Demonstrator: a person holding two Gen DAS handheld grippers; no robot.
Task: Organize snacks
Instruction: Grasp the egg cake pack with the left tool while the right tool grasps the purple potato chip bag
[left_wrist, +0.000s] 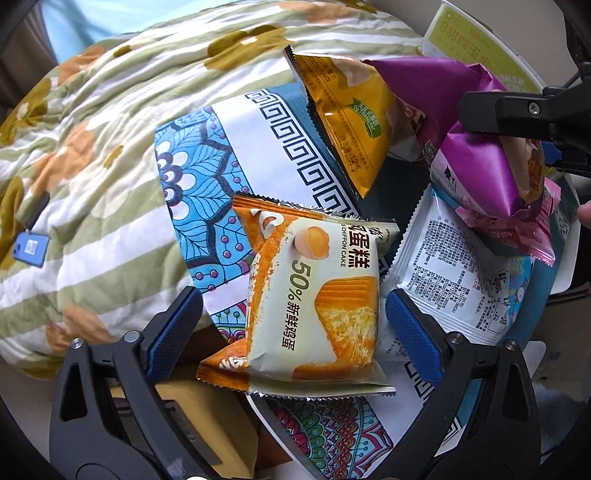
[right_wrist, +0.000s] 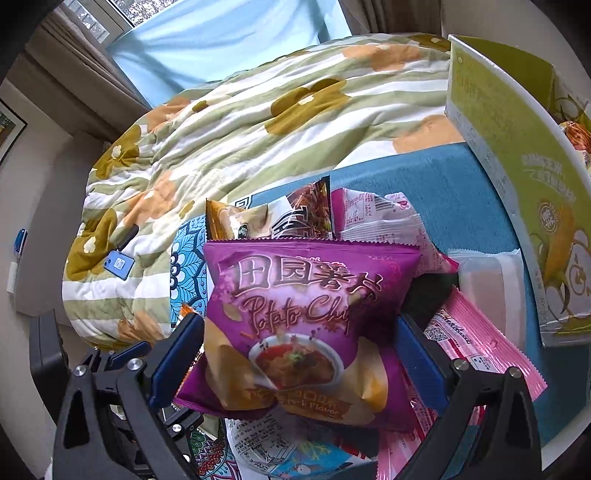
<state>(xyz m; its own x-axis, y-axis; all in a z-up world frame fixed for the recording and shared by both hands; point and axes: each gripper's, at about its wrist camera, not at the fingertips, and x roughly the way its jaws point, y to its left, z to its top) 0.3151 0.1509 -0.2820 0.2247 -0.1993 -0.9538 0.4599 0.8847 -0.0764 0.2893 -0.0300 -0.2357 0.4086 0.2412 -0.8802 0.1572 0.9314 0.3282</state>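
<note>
1. Step in hand, as I judge it: picking snacks from the pile on the patterned surface.
2. The left gripper has wide jaws straddling the cake packet; the pads are not yet touching it.
3. The right gripper has its jaws on either side of the purple chip bag; the pads seem to meet its edges, so it looks held.
4. Next, the left jaws probably need to close on the cake packet, which is soft, so gently.
5. The green box, up and right of the right jaws, may be the destination.
</note>
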